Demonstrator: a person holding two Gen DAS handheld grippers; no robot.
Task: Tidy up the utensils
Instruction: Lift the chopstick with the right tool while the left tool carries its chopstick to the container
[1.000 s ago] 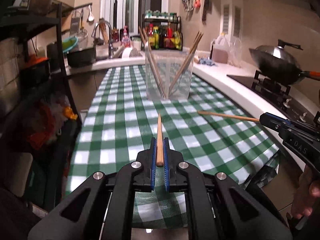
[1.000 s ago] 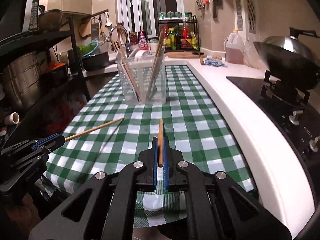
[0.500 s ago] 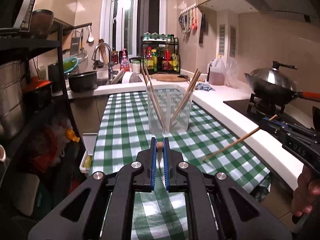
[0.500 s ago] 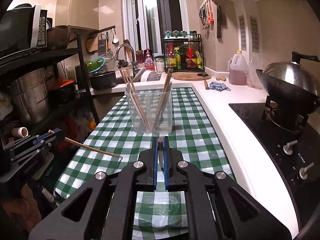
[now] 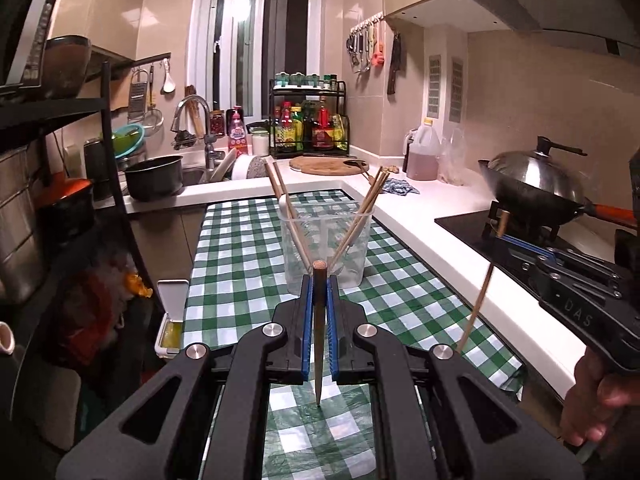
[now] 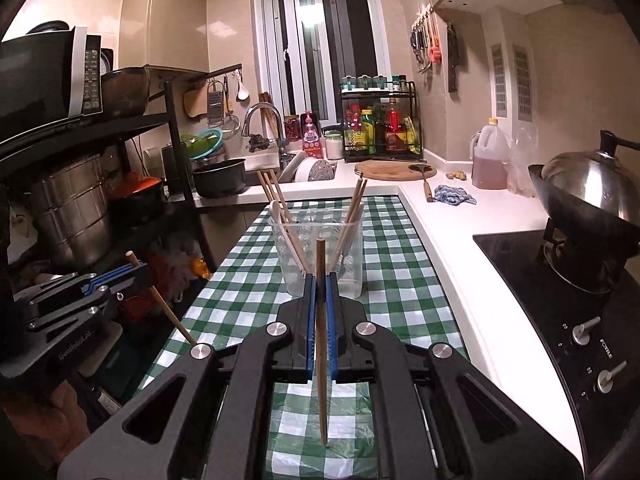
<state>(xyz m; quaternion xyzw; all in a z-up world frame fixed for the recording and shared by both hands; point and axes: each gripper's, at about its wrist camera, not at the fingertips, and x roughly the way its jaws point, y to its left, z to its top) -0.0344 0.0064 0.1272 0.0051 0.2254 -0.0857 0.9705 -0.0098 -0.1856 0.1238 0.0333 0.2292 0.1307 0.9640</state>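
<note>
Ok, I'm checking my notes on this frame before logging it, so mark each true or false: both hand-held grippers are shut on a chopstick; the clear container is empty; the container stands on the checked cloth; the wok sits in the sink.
1. Both hand-held grippers hold a chopstick. True: the left hand-held gripper is shut on the left chopstick, the right hand-held gripper on the right chopstick.
2. The clear container is empty. False: chopsticks already lean inside it.
3. The container stands on the green checked cloth. True.
4. The wok sits in the sink. False: it rests on the stove.
</note>
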